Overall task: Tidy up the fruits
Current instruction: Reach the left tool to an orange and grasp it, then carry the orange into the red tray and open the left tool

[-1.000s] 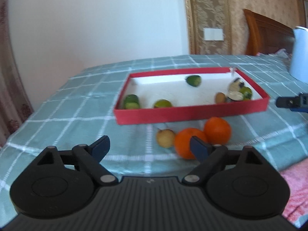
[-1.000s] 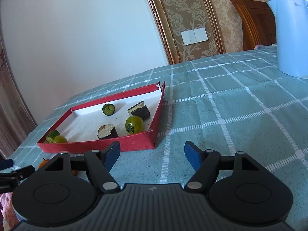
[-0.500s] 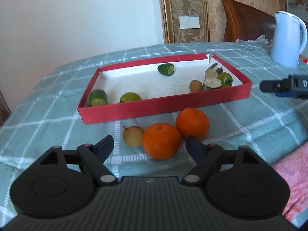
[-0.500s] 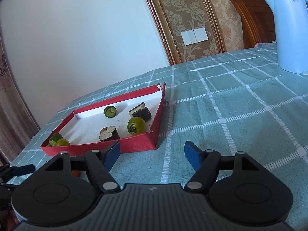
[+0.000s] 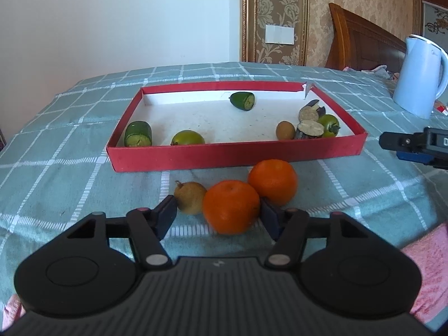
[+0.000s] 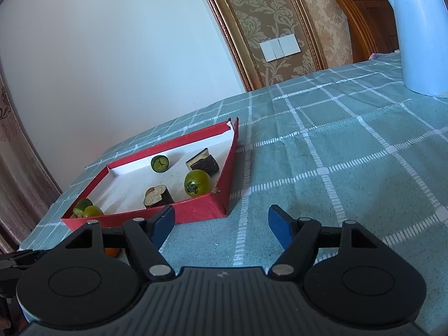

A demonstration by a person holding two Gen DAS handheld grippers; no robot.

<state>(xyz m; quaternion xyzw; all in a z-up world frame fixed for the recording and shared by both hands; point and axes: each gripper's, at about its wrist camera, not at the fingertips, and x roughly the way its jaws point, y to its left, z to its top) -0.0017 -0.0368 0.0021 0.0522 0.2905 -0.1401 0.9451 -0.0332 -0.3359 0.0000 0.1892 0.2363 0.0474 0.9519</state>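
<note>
Left gripper (image 5: 217, 214): jaws have just been closing, and the nearer round orange mandarin (image 5: 231, 206) sits between them on the teal checked tablecloth (image 5: 56, 173). Right pad looks to touch its skin; left pad stands clear of it, next to the small brown russet fruit (image 5: 190, 197), so no grip on it. The second orange mandarin (image 5: 273, 182) touches the first from behind-right, in front of the shallow red cardboard tray (image 5: 235, 155).

In the tray, on its white floor: two green cucumber chunks, one near the left wall (image 5: 138, 134) and one near the back (image 5: 243, 100), a green round citrus (image 5: 187, 137), a small brown fruit (image 5: 285, 130), two dark eggplant slices (image 5: 309, 129) and a green tomato (image 5: 329, 124) at the right end.

Right gripper (image 6: 221, 222): released, jaws apart, nothing between them, over bare cloth just beside the tray's near right corner. A pale blue electric kettle (image 5: 420, 77) stands well off to the right.
</note>
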